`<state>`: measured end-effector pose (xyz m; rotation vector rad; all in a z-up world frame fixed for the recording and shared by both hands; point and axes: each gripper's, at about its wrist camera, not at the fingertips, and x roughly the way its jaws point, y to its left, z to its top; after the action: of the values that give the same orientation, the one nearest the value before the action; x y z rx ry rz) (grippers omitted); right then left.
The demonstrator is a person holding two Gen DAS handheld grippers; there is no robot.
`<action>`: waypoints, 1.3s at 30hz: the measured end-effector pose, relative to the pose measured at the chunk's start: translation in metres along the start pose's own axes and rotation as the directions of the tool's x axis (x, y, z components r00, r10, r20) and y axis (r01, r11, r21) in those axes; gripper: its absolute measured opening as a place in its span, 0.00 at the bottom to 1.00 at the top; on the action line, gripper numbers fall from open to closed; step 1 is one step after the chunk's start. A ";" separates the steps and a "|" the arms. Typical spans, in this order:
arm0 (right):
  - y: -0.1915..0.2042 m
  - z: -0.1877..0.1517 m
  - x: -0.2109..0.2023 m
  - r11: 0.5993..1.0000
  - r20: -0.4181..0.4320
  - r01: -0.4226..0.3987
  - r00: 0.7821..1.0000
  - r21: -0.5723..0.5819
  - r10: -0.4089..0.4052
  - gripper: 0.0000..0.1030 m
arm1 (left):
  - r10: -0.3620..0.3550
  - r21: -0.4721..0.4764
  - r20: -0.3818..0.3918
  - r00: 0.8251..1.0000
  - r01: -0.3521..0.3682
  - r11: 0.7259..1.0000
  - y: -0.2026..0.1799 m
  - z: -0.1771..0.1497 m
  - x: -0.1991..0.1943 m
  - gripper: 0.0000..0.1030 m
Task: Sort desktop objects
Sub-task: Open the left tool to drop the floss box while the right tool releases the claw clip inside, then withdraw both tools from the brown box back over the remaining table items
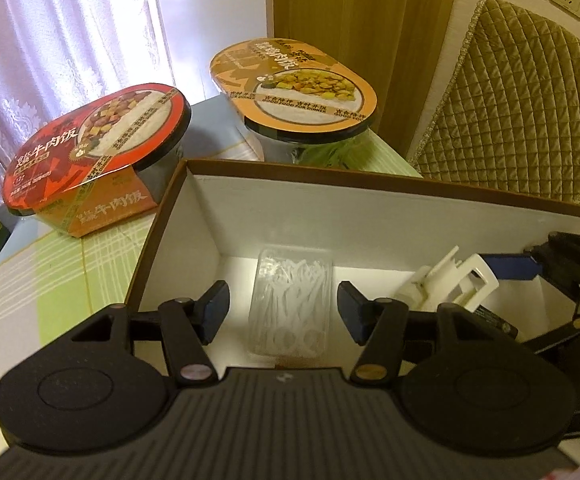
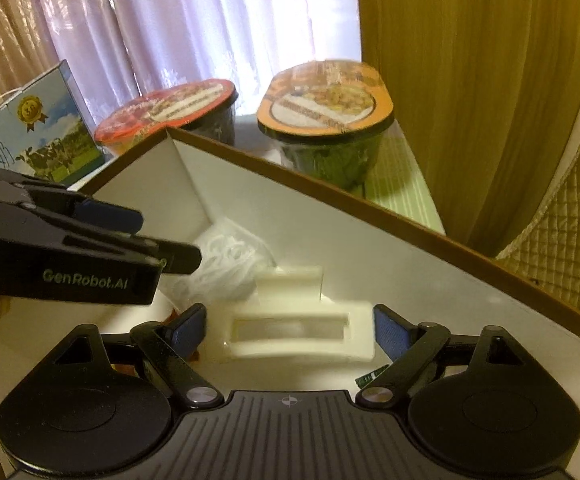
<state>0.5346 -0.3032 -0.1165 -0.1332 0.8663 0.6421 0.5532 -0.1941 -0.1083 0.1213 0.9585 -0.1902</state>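
A brown-rimmed cardboard box (image 1: pixel 370 178) with white inner walls holds both grippers. In the left wrist view a clear case of white floss picks (image 1: pixel 292 304) lies flat on its floor. My left gripper (image 1: pixel 283 314) stands open around it, with a small gap on each side. A white plastic bracket (image 2: pixel 298 332) rests on the box floor. My right gripper (image 2: pixel 290 330) is open wide astride it, pads not pressing. The left wrist view shows the bracket (image 1: pixel 450 284) at the right, beside one of the right gripper's blue pads (image 1: pixel 510 266). The left gripper (image 2: pixel 169 238) reaches in over the floss picks (image 2: pixel 225 264).
Beyond the box stand a red-lidded rice bowl (image 1: pixel 97 148) and an orange-lidded one (image 1: pixel 294 80) on a green plaid tablecloth (image 1: pixel 49 264). A blue milk carton (image 2: pixel 37 136) stands left of the box. A quilted chair back (image 1: pixel 522 92) is at the right, curtains behind.
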 end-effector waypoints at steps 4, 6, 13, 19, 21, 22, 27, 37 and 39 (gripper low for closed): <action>0.001 -0.003 -0.009 1.000 0.004 -0.004 1.000 -0.018 0.004 0.92 | 0.010 0.011 -0.001 1.000 -0.010 1.000 0.000 -0.005 -0.007 0.58; 0.001 -0.006 -0.016 1.000 -0.001 -0.003 1.000 -0.025 0.003 0.93 | 0.006 0.009 -0.003 1.000 -0.006 1.000 0.001 -0.008 -0.012 0.59; -0.001 -0.015 -0.038 0.999 -0.034 0.020 0.999 -0.027 -0.021 0.98 | 0.006 0.001 -0.001 1.000 -0.006 1.000 0.002 -0.018 -0.031 0.68; 0.003 -0.022 -0.061 0.999 -0.032 0.033 0.999 -0.026 -0.034 0.98 | 0.012 0.004 0.008 1.000 -0.012 1.000 -0.003 -0.026 -0.048 0.74; 0.005 -0.023 -0.069 0.999 -0.027 0.039 0.999 -0.022 -0.039 0.98 | 0.011 0.000 0.014 1.000 -0.011 1.000 -0.004 -0.029 -0.055 0.75; 0.005 -0.024 -0.073 0.999 -0.025 0.044 0.999 -0.018 -0.044 0.98 | 0.009 -0.003 0.017 1.000 -0.009 1.000 -0.005 -0.030 -0.059 0.75; 0.009 -0.030 -0.093 0.999 -0.014 0.050 0.999 0.004 -0.050 0.98 | -0.003 -0.006 0.034 0.999 0.003 1.000 -0.008 -0.038 -0.080 0.83; 0.023 -0.044 -0.132 0.998 0.026 0.052 0.998 0.027 -0.053 0.98 | -0.023 -0.014 0.059 0.998 0.024 1.000 -0.015 -0.062 -0.123 0.85; 0.026 -0.046 -0.140 0.998 0.032 0.056 0.998 0.028 -0.056 0.98 | -0.024 -0.027 0.067 0.998 0.025 0.999 -0.015 -0.067 -0.132 0.86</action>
<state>0.4225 -0.3644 -0.0388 -0.1213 0.8363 0.5784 0.4226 -0.1823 -0.0382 0.0776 0.8966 -0.2024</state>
